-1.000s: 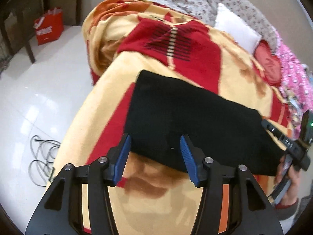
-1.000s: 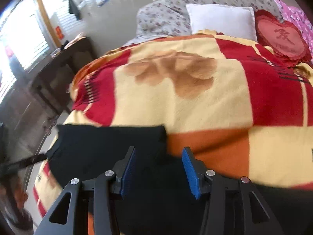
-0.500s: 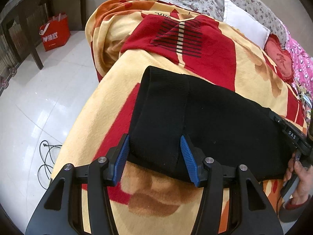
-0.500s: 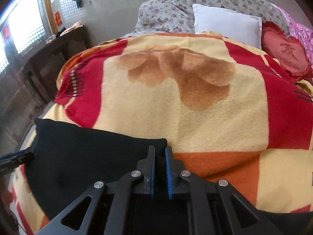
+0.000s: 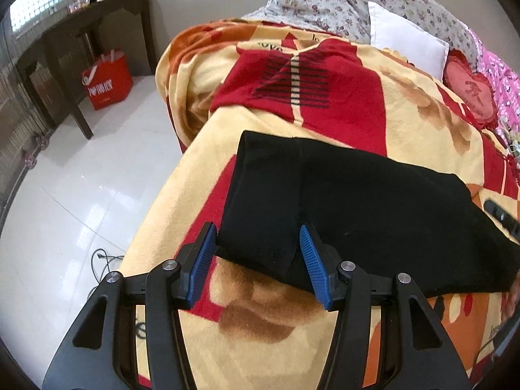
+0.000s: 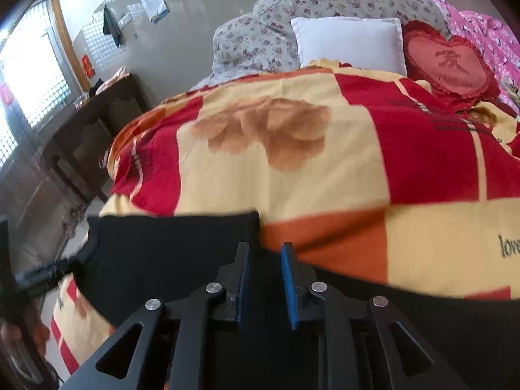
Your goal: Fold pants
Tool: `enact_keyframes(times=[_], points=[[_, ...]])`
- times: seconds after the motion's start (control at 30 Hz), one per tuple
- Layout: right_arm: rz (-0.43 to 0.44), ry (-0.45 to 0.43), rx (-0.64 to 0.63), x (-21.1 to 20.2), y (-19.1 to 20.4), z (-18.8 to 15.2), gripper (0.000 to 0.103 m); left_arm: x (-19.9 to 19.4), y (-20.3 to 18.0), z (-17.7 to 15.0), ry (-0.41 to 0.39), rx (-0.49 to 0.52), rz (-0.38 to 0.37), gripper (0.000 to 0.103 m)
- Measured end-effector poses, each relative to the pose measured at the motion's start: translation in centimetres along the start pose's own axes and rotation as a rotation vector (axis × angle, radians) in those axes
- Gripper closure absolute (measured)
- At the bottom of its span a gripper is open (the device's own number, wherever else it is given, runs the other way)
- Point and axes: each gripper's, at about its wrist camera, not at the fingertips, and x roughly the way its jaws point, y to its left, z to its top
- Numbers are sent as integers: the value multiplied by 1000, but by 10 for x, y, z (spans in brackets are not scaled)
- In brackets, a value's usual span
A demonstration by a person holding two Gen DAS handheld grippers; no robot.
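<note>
Lying on the blanket [image 5: 422,120] at the bed's near edge, the pants [image 5: 357,201] look soft and floppy. Left hand-held gripper [image 5: 256,260] is wide around a corner; grab there. Right hand-held gripper [image 6: 265,279] has just opened slightly, narrow, over the pants.

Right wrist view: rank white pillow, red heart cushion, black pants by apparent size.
1. black pants, though nearest the camera and partly hidden by the gripper.
2-3. white pillow and red heart cushion look about alike; no ranking.

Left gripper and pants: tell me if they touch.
Cannot tell. In the left wrist view the open left gripper frames the pants edge; no pad plainly presses it.
</note>
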Motion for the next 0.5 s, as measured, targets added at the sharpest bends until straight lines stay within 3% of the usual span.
enact_keyframes(times=[0.37,0.5], points=[[2,25,6,-13,-8,-33,83,-21,-17,-11,-51,37,27,50],[4,29,9,-18,-9,-37,82,-23,-37,-16,-41,73,-8,50]])
